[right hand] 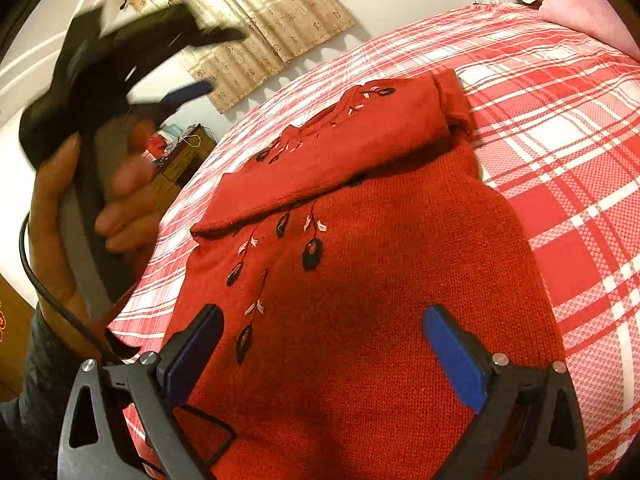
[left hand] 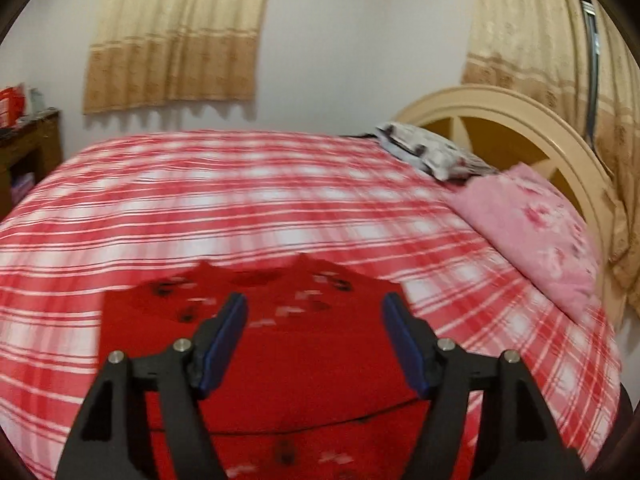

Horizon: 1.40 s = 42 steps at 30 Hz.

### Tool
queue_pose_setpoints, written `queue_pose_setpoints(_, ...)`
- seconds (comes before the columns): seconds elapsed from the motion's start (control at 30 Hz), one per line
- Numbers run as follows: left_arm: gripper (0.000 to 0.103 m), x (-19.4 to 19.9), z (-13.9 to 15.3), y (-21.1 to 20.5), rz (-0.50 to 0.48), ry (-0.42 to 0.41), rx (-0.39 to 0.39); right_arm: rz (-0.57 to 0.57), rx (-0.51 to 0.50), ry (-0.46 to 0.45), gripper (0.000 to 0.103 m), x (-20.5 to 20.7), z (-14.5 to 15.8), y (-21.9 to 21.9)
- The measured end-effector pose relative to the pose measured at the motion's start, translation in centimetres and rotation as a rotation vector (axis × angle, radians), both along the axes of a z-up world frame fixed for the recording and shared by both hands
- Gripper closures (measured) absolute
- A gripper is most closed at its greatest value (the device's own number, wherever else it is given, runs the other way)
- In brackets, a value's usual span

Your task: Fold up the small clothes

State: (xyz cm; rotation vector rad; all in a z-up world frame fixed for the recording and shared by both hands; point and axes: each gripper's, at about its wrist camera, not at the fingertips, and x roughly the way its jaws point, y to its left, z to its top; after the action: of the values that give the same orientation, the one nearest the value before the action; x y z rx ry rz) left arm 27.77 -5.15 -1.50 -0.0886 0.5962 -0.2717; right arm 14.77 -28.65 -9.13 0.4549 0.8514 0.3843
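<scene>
Right hand-held gripper (right hand: 322,344) agape above red knitted sweater with embroidered leaves (right hand: 360,280) | left hand-held gripper (left hand: 314,336) agape, empty | sleeve folded across chest | red-white plaid bedspread (left hand: 240,200) beneath

I can read no text, label, brand name, number or sign in either wrist view. The red knitted sweater (right hand: 360,280) carries only stitched leaf and stem motifs in black and pale pink, no lettering. The red-and-white checked bedspread (right hand: 560,152) bears a plain woven pattern. On the dark wooden side cabinet (left hand: 28,148) I see a red-and-white package (left hand: 10,106) that may have printing, but motion blur and distance leave it unreadable to me.
</scene>
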Motion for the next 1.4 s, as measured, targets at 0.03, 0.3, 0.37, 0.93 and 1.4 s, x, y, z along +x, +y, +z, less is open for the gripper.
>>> queue_pose_setpoints(0.03,0.026,-0.1,-0.1,1.0,0.023,-0.006,0.018,0.002,-0.004,0.001,0.002,0.0,0.1,0.0)
queue_pose_setpoints(0.3,0.021,-0.9,-4.6,10.8,0.256,0.045,0.194,0.012,-0.005,-0.044,0.003,0.6,3.3,-0.9)
queue_pose_setpoints(0.37,0.021,-0.9,-5.8,12.5,0.29,0.085,0.188,-0.005,-0.026,-0.026,0.005,2.2,4.1,-1.6)
queue_pose_setpoints(0.93,0.021,-2.9,-10.7,14.2,0.285,0.225,0.178,-0.212,-0.196,0.106,0.103,13.2,1.7,-5.8)
queue_pose_setpoints(1.4,0.011,-9.2,-9.5,14.3,0.252,0.223,0.185,-0.117,-0.134,0.033,0.033,8.1,4.0,-4.0)
